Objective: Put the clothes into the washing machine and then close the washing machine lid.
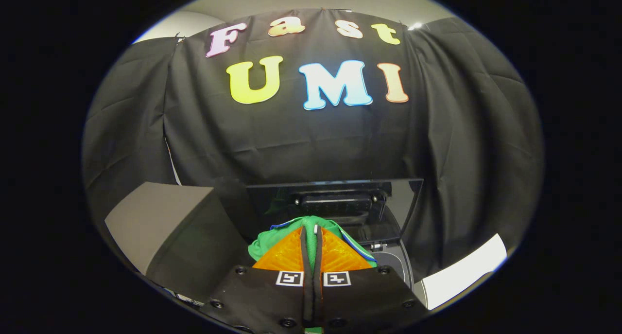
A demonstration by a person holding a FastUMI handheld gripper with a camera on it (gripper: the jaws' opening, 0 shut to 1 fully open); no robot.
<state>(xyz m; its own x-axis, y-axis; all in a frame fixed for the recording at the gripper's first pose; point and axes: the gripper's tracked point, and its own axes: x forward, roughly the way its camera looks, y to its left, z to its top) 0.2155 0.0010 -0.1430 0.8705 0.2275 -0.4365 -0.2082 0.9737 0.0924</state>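
We note gripper [311, 237] at lower centre of frame, orange fingers [286, 256] clenched on green garment [265, 244], cloth bunched at fingertips. Washing machine [396, 266] at lower centre-right, just beyond fingers; lid [335, 202] upright, open. Grey box [160, 222] at lower left. We judge: garment carried, not yet in drum; drop and lid closing remain.

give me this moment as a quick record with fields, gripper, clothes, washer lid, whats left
gripper: gripper with its orange fingers closed on the cloth
clothes: green garment pinched between the fingers, bunched around their tips
washing machine: lid raised upright just beyond the fingers; part of the machine's top shows below it
beside it: grey box
left to do: garment not yet dropped in, lid not yet closed
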